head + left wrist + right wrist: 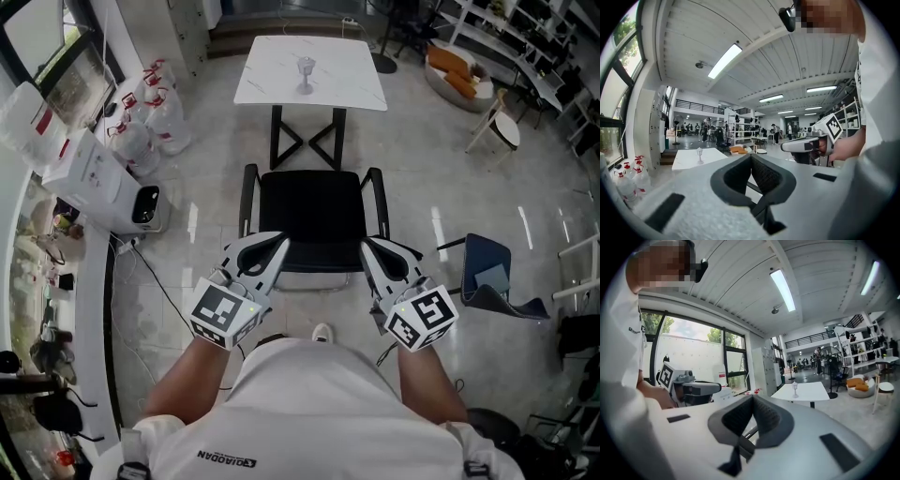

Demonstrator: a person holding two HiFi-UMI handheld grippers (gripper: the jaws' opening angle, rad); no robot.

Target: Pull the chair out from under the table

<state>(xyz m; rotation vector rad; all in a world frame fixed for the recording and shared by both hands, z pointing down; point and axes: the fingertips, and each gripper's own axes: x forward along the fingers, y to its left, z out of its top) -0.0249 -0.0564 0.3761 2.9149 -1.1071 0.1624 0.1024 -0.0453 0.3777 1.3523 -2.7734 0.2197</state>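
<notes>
Table: white, straight ahead of me. If I tug the chair and a leg catches the table's black cross frame, the table could jolt.
Chair: black, on the floor just off the table's near edge. I judge the seat clear of the top, so the pull looks as good as done. Dragging it further risks running it into my feet.
Left tool: tips together with nothing clamped, over the chair's near left corner. Closed like this it can only push or hook, and it would slip off the frame.
Right tool: also together and empty, over the near right corner. A pull from one side only would swing the chair round.
Glass: stands near the middle of the table, and a jolt would tip it.
Hidden, chair: its legs sit under the seat, and from above I cannot tell whether my tips touch it.
Hidden, tool views: neither shows the chair plainly. A dark bar shows through the gap behind the tips, and I cannot tell what it is.
Hidden, feet: only one shoe shows.
</notes>
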